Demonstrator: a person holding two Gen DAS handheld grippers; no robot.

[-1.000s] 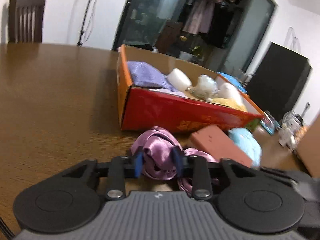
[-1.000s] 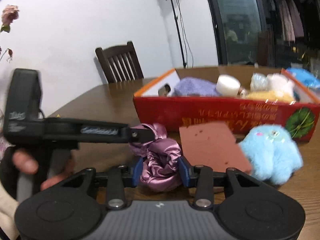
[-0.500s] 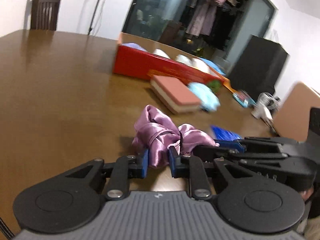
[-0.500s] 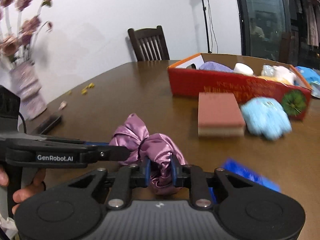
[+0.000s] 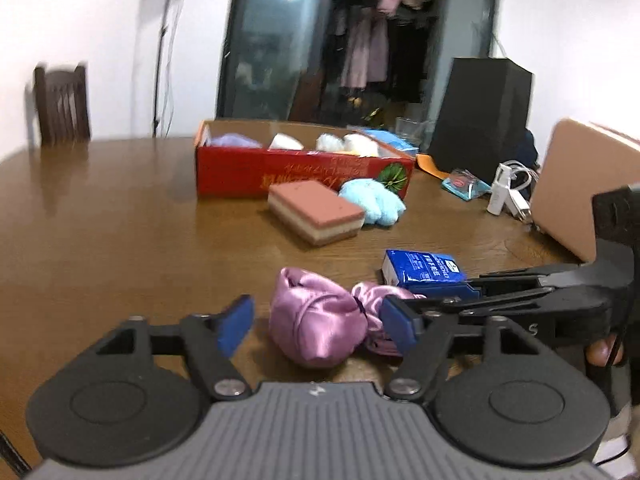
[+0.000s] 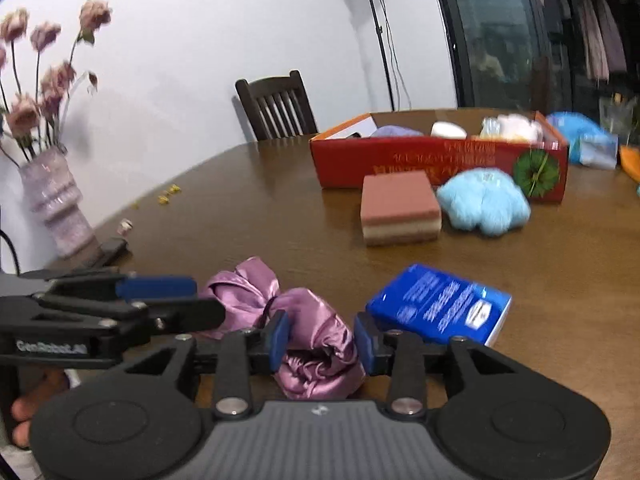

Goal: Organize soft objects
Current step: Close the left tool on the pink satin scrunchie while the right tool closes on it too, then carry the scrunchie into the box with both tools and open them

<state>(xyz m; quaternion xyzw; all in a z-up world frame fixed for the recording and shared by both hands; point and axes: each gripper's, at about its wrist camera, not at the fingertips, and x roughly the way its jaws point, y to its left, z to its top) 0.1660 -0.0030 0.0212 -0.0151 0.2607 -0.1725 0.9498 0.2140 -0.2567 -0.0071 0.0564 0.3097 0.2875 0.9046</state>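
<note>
The purple satin scrunchie (image 5: 320, 322) lies on the near part of the worktop (image 5: 120, 240), bunched into two puffs. It looks very light, limp and slick: satin folds will likely slide out of a shallow pinch, so the sounder hold is across a thick gathered puff rather than on a loose edge.

The left gripper (image 5: 320, 320) has its jaws opening; the left puff sits between them, but the pads stand clear of the cloth. The right gripper (image 6: 320, 340) is also opening its jaws, with the other puff between them. In the right wrist view its blue pads look close against the satin on both sides, though they seem to be letting go rather than clamping.

A blue packet (image 6: 440, 308) lies just beside the scrunchie on the right. Farther off are a layered sponge (image 5: 316, 212) and a pale blue fluffy toy (image 5: 372, 200), both in front of a red cardboard box (image 5: 300, 176) already holding soft things.

The worktop is polished brown wood, smooth and glossy, so cloth should slip across it easily. A dark chair (image 6: 276, 104) stands at the far edge, and a vase of dried flowers (image 6: 52, 200) at the left.
</note>
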